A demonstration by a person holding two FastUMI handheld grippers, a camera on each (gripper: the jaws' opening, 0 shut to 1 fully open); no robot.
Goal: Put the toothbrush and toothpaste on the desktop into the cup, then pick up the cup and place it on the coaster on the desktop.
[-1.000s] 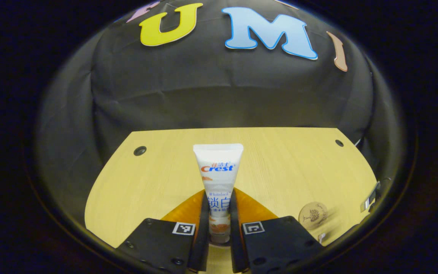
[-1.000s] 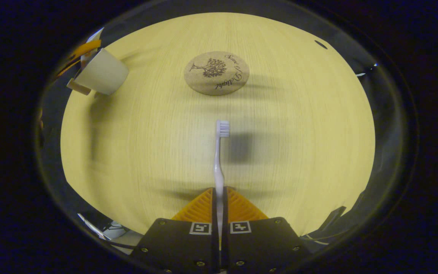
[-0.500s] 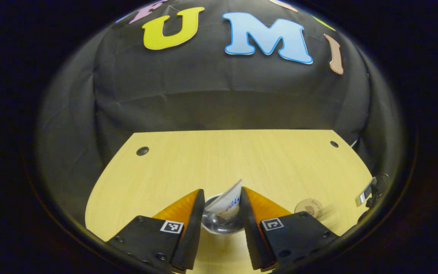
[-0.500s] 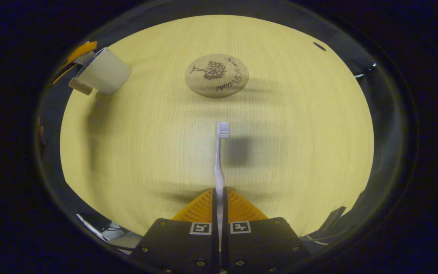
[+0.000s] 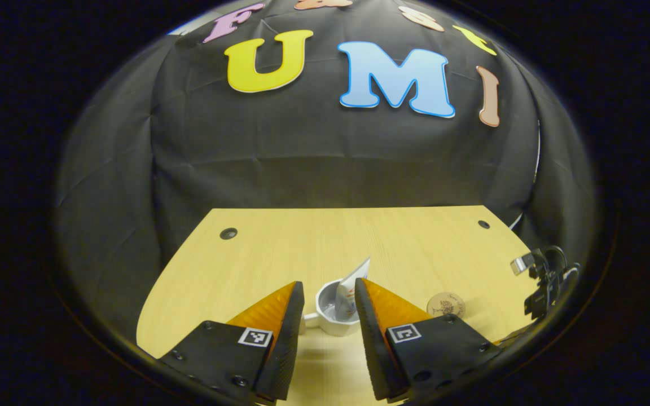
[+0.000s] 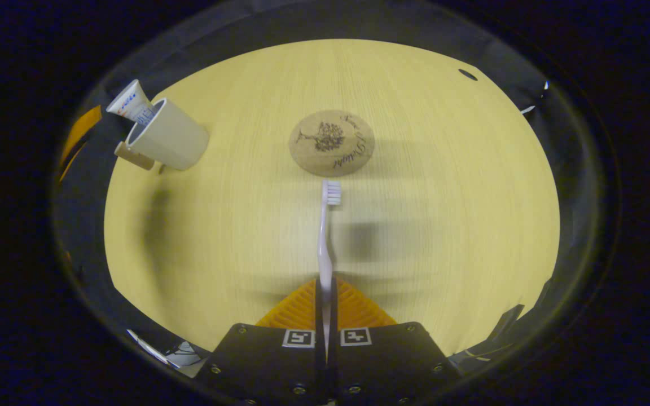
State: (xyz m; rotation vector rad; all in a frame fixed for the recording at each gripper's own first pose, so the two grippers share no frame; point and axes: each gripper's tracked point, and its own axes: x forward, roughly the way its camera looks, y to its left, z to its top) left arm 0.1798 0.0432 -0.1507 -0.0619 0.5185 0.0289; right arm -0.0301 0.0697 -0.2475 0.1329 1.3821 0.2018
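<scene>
1. Left gripper [image 5: 328,296]: released, its two fingers spread wide at the bottom centre of the left gripper view and touching nothing (the cup shows in the gap between them, farther off).
2. Cup [image 5: 333,313]: pale, with a small handle on its left side, standing upright on the desktop [image 5: 302,248] in the lower centre of the left gripper view; in the right gripper view it sits at the upper left of the frame.
3. Toothpaste [image 5: 352,285]: a white tube standing inside the cup, leaning to the right, its flat crimped end poking above the rim.
4. Right gripper [image 6: 325,290]: clenched on the toothbrush handle, both fingers pressing it, at the bottom centre of the right gripper view.
5. Toothbrush [image 6: 325,237]: white, pointing straight up the frame from the closed fingers, bristle head at the centre of the view, held above the desktop (a soft shadow lies to its right).
6. Coaster [image 6: 331,142]: round, cork-coloured, printed with a tree, lying flat on the desktop just above the bristle head in the right gripper view; well apart from the cup. In the left gripper view it lies at the lower right, beside the right finger.
</scene>
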